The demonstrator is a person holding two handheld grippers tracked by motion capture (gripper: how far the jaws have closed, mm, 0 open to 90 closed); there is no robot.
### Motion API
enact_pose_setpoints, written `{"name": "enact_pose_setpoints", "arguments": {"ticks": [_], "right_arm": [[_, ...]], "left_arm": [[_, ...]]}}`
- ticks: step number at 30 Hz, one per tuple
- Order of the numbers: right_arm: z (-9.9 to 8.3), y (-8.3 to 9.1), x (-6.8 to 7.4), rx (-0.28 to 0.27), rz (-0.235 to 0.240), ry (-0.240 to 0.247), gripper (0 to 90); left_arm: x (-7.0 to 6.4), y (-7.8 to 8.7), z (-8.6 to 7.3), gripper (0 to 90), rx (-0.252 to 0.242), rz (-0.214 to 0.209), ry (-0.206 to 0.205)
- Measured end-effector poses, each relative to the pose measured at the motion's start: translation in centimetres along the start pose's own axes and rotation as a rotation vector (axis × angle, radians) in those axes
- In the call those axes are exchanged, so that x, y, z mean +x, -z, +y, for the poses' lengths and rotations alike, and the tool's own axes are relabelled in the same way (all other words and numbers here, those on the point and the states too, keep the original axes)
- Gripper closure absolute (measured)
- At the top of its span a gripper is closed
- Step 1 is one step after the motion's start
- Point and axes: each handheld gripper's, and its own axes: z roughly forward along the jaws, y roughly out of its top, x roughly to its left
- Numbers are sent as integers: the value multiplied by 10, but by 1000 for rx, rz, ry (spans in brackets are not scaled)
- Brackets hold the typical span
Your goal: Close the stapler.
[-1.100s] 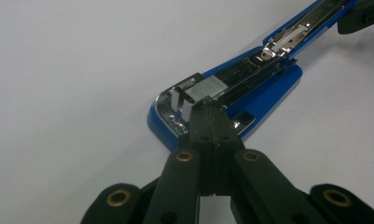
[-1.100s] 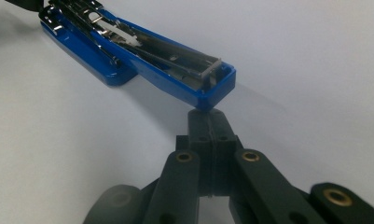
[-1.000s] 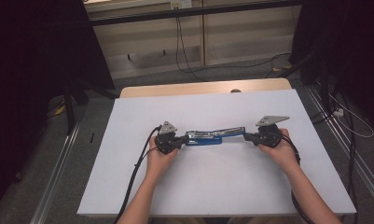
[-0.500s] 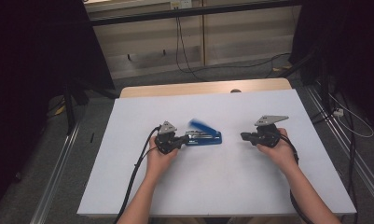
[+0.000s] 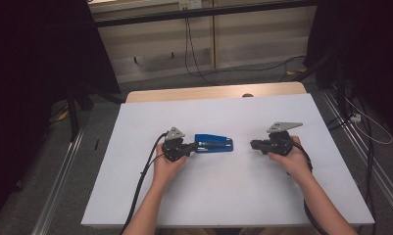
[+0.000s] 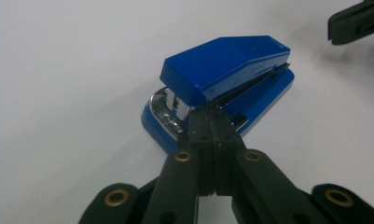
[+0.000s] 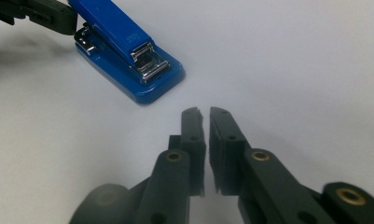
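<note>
White table with 1 blue stapler lying flat near its middle, long axis running left to right, top closed over the base. Left gripper, held at the stapler's left end: jaws pressed together, tips touching the stapler at its hinge end, between top and base. Right gripper, to the right of the stapler and apart from it: jaws nearly closed on nothing, a thin slit between them, tips pointing left toward the stapler's front end.

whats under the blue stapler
The blue stapler lies flat on the white table, nothing else visible beneath it. Its underside is covered. The left tongs meet its rear end, hiding that part.
</note>
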Motion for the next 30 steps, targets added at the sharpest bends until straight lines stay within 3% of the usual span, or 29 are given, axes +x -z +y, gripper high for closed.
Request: {"name": "enact_pose_setpoints", "arguments": {"ticks": [6, 11, 14, 20, 25, 30], "right_arm": [[-1, -1, 5, -8, 14, -18, 659], [-4, 1, 10, -12, 18, -31, 587], [-7, 5, 14, -17, 26, -28, 528], [-11, 14, 22, -25, 18, -29, 399], [-17, 25, 30, -28, 27, -21, 345], [-21, 34, 37, -38, 25, -2, 290]], "left_arm": [[2, 11, -2, 659, -11, -10, 13], [2, 24, -1, 602, -47, -17, 32], [1, 32, -2, 501, -48, -8, 44], [-1, 43, -3, 388, -46, 8, 26], [-3, 49, -7, 295, -20, 23, 5], [-5, 58, -11, 254, -36, 33, 12]]}}
